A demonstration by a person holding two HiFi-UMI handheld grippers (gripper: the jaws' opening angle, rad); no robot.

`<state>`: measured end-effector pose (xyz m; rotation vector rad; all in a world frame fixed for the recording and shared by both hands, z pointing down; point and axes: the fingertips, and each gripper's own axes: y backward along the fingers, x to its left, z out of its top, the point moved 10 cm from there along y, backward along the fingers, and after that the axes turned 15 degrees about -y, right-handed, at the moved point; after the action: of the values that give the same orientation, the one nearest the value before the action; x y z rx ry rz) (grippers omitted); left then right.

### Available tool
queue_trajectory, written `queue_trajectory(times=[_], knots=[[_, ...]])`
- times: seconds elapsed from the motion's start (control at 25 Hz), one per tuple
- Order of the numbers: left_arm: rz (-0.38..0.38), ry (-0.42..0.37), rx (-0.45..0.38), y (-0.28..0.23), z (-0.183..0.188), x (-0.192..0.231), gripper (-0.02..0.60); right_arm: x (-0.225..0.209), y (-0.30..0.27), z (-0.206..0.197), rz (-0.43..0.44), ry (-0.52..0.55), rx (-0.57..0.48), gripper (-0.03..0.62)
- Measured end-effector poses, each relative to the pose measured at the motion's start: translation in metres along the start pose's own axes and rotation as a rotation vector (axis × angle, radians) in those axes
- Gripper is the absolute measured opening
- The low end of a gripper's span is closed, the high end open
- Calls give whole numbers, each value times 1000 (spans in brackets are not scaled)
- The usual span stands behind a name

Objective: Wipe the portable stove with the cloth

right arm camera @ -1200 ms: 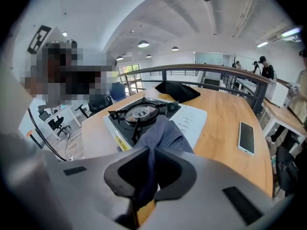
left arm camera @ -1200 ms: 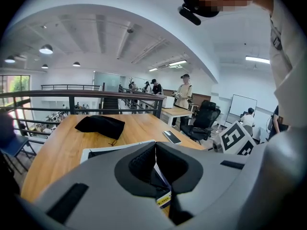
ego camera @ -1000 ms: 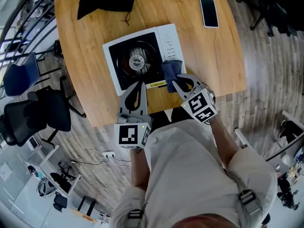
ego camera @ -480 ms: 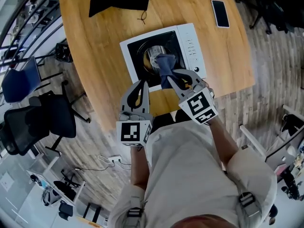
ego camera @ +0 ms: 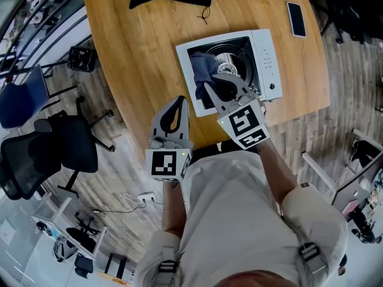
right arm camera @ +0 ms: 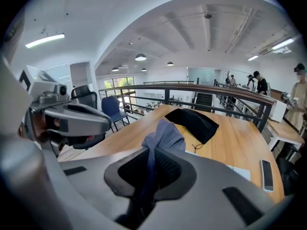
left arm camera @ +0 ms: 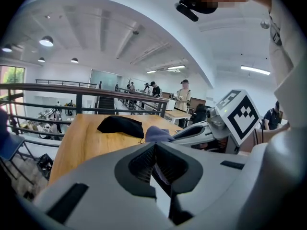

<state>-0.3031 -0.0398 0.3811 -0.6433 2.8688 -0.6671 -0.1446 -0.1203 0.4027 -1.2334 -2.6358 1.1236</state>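
On the counter [ego camera: 137,58], the stove [ego camera: 267,58] sits under the right claw [ego camera: 210,86], which is clamped on the cloth [ego camera: 202,69] and pressing it to the stove's left side. The left claw [ego camera: 175,103] hangs beside, closed and empty. Wiping seems midway; next, a sweep across the uncovered side.

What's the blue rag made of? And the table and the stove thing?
The cloth looks like soft woven fabric: it folds and bunches where the right gripper pinches it. The table seems wooden, or a wood-look top, going by its grain lines. The stove has a smooth white shell, probably painted metal or plastic.
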Motion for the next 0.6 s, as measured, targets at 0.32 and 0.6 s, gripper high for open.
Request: queue_trajectory(times=[0.32,0.6], knots=[[-46,6,7,-2,-8,37,20,6,-56,30,-64,-3,32,43],[-81,17,14,-16,-12,53,20,-5,-96,36,-99,4,76,43]])
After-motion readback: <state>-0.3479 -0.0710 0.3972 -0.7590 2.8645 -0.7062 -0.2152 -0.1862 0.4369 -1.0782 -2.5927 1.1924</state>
